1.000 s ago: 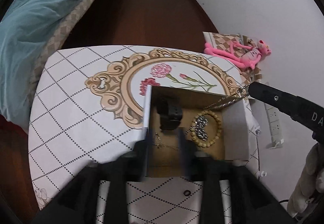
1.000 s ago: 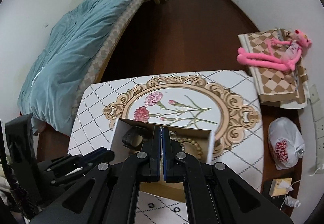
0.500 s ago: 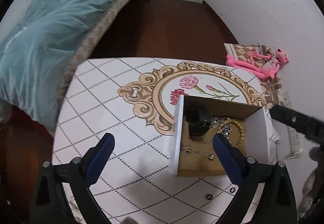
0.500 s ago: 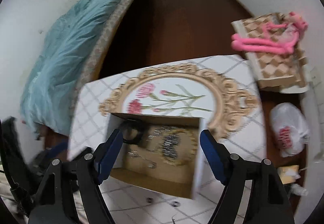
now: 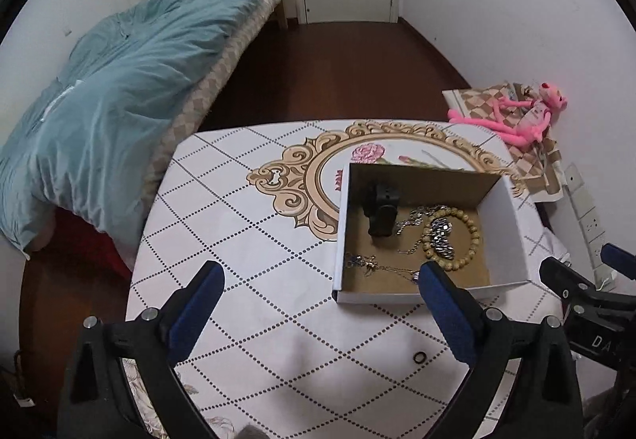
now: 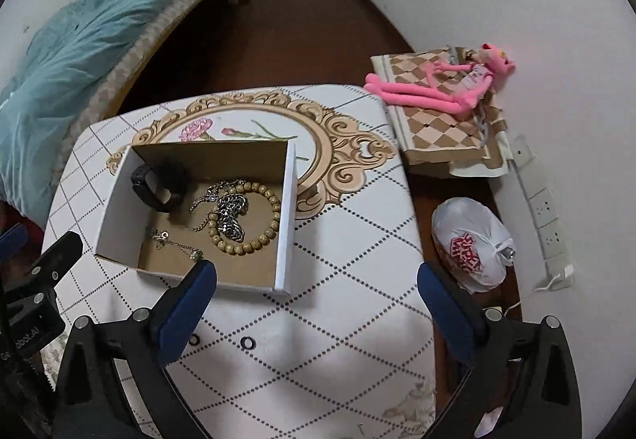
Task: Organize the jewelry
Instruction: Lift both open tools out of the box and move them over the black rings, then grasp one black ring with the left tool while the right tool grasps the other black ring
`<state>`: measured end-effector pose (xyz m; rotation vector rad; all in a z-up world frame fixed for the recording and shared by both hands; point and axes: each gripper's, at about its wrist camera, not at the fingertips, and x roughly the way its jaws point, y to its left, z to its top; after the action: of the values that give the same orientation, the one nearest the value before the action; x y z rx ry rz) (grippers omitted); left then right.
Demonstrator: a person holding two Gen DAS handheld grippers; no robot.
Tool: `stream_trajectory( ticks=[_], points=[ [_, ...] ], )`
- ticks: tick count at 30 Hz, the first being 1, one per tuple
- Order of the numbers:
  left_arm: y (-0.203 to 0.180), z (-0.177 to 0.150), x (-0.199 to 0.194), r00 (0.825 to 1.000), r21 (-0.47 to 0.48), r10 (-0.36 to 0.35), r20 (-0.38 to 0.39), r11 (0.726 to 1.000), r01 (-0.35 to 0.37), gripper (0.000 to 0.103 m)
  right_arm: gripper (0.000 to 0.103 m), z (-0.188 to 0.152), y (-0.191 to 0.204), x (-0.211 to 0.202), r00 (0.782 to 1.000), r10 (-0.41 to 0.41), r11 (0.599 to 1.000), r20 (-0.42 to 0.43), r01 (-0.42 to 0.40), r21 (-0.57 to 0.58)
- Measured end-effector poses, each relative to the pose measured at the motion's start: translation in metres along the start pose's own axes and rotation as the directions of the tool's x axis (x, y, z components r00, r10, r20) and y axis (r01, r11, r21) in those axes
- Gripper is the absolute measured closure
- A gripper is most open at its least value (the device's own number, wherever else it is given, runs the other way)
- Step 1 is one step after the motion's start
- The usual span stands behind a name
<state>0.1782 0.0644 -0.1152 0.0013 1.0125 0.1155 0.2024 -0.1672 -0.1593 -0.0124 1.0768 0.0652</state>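
**Both grippers let go and pulled back from the box**

A second ago our left gripper was pinching the near-left wall of the box (image 5: 427, 236) and our right gripper was shut on a silver chain it was lowering inside. Now both have backed off toward us. The left gripper (image 5: 318, 310) hangs with its jaws spread wide and empty; the right gripper (image 6: 316, 304) is the same, wide apart with nothing between them. We judge the chain drop is finished.

Inside the box we see the black band (image 6: 159, 182) at 10 o'clock, the beaded bracelet (image 6: 246, 218) at 3 o'clock with the chunky silver chain (image 6: 230, 216) heaped in its ring, and a thin necklace (image 6: 175, 242) at 7 o'clock, near the front wall.

Two small black rings (image 6: 247, 342) lie loose on the counter (image 6: 349, 260), just at 6 o'clock of the box, nearer us. They look like the likely next pick.

For room: the counter is open at 6 o'clock and 9 o'clock of the box. At 3 o'clock the box sits near the counter's right edge in the left wrist view, so pushes that way risk tipping it. Past that edge lie a white bag (image 6: 471, 244) and a pink plush toy (image 6: 437, 89); the bed (image 5: 119, 93) stands at 10 o'clock.
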Motion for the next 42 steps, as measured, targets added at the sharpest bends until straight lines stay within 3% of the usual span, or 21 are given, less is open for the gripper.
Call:
stream_trajectory(
  ticks=[11,18,24,30,37,40,42],
  points=[
    [-0.005,-0.009,-0.066,0.994,-0.005,-0.036,0.102,0.999,0.036,0.003,0.001,-0.019,-0.002,-0.085,0.984,-0.045,0.999,0.175,0.042,0.022],
    [-0.007,-0.016,-0.099,0.988,0.004,-0.035,0.151,0.999,0.034,0.003,0.001,-0.033,-0.008,-0.124,0.973,-0.033,0.999,0.229,0.022,0.048],
    [-0.006,-0.021,-0.105,0.986,-0.008,-0.004,0.166,1.000,0.006,0.003,0.001,-0.040,-0.010,-0.137,0.972,-0.013,0.999,0.236,0.000,0.054],
    [-0.008,-0.035,-0.075,0.994,-0.015,0.055,0.094,0.998,-0.054,0.003,0.001,-0.051,-0.011,-0.108,0.985,0.011,0.998,0.170,-0.020,0.052],
    [-0.003,-0.066,-0.006,0.991,0.007,0.110,-0.070,0.994,-0.110,0.003,0.001,-0.079,-0.002,-0.026,0.998,0.043,0.999,0.037,-0.044,0.030],
    [-0.002,-0.078,0.020,0.984,0.013,0.114,-0.138,0.993,-0.113,0.003,0.013,-0.089,0.008,0.007,0.998,0.064,0.998,-0.004,-0.064,0.011],
    [0.000,-0.083,0.031,0.980,0.011,0.111,-0.164,0.994,-0.111,0.003,0.028,-0.092,0.014,0.025,0.996,0.082,0.997,-0.030,-0.082,0.003]
  ],
)
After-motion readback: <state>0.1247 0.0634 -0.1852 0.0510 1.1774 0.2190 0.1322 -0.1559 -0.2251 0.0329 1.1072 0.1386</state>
